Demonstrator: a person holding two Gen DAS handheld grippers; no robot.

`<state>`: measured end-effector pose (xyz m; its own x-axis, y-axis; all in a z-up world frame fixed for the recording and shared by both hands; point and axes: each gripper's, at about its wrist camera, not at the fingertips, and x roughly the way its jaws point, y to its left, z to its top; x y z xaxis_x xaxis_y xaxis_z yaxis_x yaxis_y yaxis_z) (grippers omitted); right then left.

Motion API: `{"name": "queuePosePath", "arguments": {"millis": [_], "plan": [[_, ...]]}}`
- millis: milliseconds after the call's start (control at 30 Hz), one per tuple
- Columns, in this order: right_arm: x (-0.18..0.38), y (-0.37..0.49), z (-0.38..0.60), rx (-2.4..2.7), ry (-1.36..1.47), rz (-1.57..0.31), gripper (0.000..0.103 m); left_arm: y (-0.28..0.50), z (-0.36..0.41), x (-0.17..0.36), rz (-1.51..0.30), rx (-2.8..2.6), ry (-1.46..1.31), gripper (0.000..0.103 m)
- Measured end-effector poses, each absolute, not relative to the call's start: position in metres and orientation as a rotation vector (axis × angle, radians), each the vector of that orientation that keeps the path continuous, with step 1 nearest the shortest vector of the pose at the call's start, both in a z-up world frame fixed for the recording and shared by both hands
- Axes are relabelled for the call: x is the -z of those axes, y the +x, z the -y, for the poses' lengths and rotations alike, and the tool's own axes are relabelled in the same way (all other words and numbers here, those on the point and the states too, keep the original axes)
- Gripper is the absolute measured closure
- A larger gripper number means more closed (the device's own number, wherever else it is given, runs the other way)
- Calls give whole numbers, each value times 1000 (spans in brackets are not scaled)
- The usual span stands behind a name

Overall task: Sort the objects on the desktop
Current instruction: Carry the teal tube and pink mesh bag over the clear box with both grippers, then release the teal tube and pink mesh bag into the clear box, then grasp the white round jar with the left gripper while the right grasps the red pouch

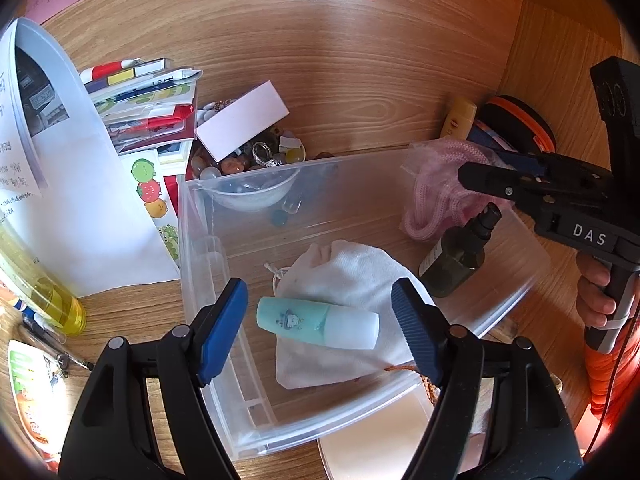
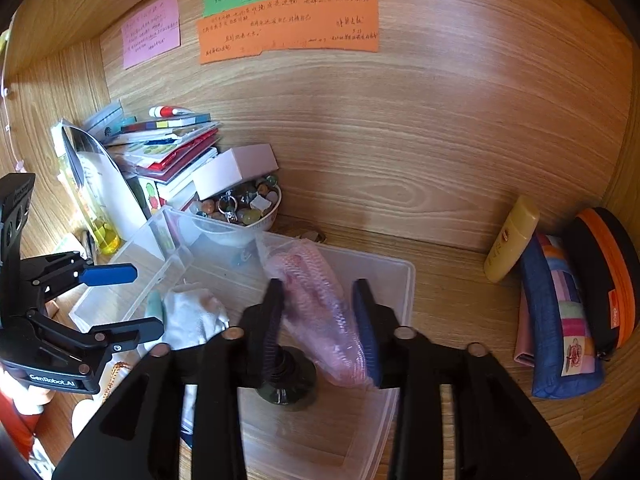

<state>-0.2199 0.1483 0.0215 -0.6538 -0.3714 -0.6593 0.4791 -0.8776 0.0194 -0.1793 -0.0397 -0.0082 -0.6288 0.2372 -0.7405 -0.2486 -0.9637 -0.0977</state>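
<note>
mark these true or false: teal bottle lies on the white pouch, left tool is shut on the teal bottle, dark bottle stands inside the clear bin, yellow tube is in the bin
1. The teal bottle lies on the white pouch: true.
2. The left tool is shut on the teal bottle: false, it is open, fingers apart on either side.
3. The dark bottle stands upright inside the clear bin: true.
4. The yellow tube is in the bin: false, it leans outside, by the back wall.

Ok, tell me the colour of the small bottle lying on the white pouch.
Mint green small bottle, white cap; clearest in left wrist view.
</note>
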Motion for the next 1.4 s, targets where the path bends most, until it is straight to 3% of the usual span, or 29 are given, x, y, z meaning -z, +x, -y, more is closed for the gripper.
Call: {"name": "queuePosePath", "arguments": {"millis": [133, 233, 467, 800, 1400], "plan": [[-23, -217, -148, 2482, 928, -216, 48, -174, 37, 3, -63, -2670, -1154, 15], [-26, -213, -148, 2492, 910, -208, 30, -171, 37, -1, -63, -2681, -1135, 14], [-38, -201, -145, 2519, 860, -247, 23, -168, 38, -8, -89, -2733, -1122, 14], [-46, -171, -157, 2532, 842, -298, 21, -137, 35, -27, -191, -2853, -1030, 11], [-40, -93, -196, 2598, 839, -341, 18, -69, 31, -32, -195, -2878, -1022, 8]]}}
